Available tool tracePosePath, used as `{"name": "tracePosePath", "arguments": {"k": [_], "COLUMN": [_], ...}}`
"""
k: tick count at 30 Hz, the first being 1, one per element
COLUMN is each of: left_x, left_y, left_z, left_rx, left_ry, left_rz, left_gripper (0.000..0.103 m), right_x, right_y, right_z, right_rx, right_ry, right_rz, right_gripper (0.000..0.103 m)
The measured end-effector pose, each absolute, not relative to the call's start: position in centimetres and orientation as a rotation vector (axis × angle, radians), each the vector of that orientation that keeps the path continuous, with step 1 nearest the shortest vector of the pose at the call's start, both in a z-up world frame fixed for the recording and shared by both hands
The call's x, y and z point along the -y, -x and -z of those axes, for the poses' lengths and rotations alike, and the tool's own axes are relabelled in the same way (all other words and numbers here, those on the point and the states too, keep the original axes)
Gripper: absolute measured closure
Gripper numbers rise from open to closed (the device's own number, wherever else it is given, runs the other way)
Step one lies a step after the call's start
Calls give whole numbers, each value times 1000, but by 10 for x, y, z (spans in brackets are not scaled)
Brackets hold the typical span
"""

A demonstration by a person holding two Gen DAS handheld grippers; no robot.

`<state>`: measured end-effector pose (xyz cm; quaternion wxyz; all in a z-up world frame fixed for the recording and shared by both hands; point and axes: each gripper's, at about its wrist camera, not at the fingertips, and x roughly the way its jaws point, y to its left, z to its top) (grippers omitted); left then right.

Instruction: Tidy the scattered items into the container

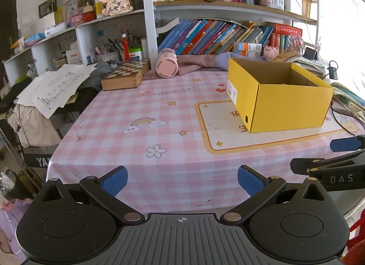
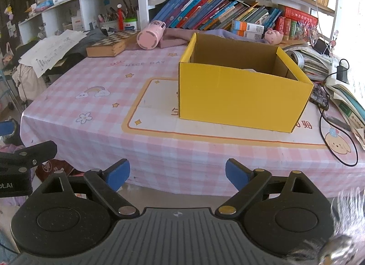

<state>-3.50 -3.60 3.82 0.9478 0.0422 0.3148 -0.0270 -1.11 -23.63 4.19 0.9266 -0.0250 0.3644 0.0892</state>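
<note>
An open yellow cardboard box [image 1: 287, 105] [image 2: 239, 96] stands on the pink checked tablecloth [image 1: 136, 132] [image 2: 91, 110], right of the middle. Something pale shows just over its front wall inside. A pink cup [image 1: 167, 63] [image 2: 149, 37] lies on its side at the back next to a purple cloth [image 1: 200, 62] [image 2: 173, 39]. My left gripper [image 1: 182, 180] is open and empty, back at the table's near edge. My right gripper [image 2: 178, 175] is open and empty, also at the near edge; its fingers show at the right of the left wrist view [image 1: 344, 144].
A wooden chessboard box [image 1: 124, 75] [image 2: 107, 45] and loose papers [image 1: 54, 87] [image 2: 52, 48] lie at the back left. Books, a phone [image 2: 320, 97], a black charger cable [image 2: 340, 151] and stacked papers crowd the right edge. Bookshelves rise behind the table.
</note>
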Motion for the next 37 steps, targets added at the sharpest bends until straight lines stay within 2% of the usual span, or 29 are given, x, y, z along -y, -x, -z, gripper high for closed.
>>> {"name": "tracePosePath", "arguments": {"k": [37], "left_x": [36], "left_y": [28], "left_z": [-36], "left_rx": [-643], "left_ry": [-47], "left_rz": [64], "left_gripper": [0], "right_x": [239], "right_y": [7], "right_z": [-39], "right_rx": [-763], "right_ry": [50], "right_rz": [-181], "right_gripper": [9]}}
